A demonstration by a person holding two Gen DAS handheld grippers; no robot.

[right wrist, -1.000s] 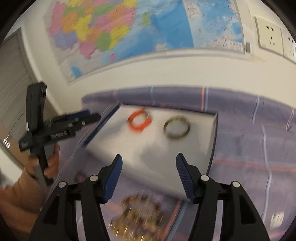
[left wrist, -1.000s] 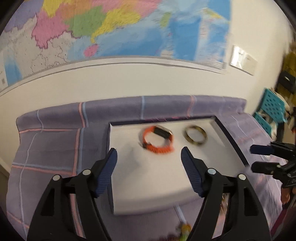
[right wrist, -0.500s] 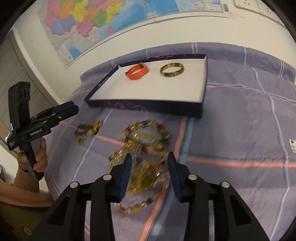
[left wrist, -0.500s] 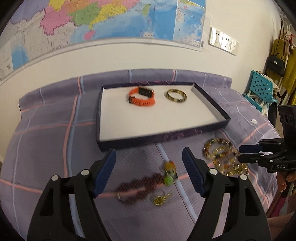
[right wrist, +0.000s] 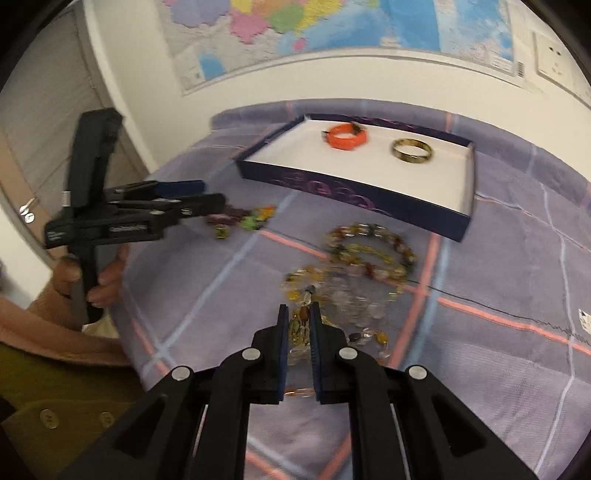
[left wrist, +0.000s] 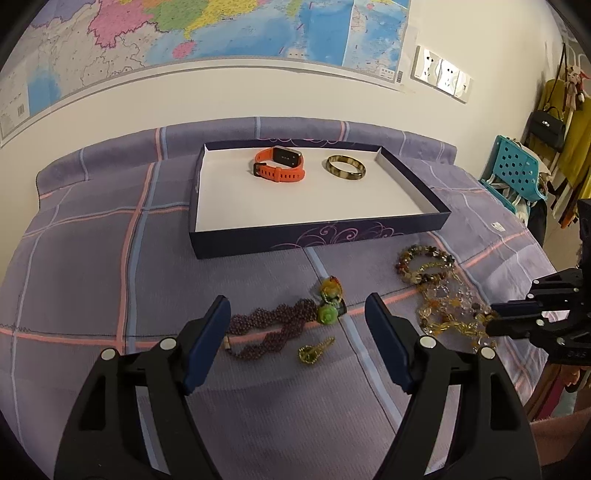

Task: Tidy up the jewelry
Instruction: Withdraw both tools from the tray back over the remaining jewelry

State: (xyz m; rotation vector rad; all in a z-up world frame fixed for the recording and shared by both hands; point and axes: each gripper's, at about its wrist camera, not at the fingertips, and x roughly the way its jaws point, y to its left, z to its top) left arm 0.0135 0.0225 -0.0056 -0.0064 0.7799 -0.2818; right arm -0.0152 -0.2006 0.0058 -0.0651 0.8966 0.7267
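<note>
A dark blue tray (left wrist: 321, 236) with a white floor holds an orange watch (left wrist: 280, 168) and a mottled bangle (left wrist: 346, 168). In front of it on the cloth lie a purple braided bracelet (left wrist: 273, 325) with a green charm (left wrist: 328, 314), a small gold piece (left wrist: 314, 350) and a pile of amber bead strands (right wrist: 354, 266). My left gripper (left wrist: 295, 299) hovers open over the purple bracelet, nothing between its fingers. My right gripper (right wrist: 299, 306) is closing, its pads pinching a strand at the pile's near edge. It also shows in the left wrist view, right gripper (left wrist: 491, 317).
A purple checked cloth (left wrist: 110, 258) covers the table against a white wall with a map (left wrist: 221, 29) and sockets (left wrist: 441, 72). A teal stool (left wrist: 517, 170), a bag and hanging clothes stand at the right. A hand (right wrist: 70, 273) grips the left tool.
Both grippers have drawn back from over the tray and sunk toward the loose jewelry. The right jaws have gone from wide open to nearly together around a bead strand; the left stays open.
</note>
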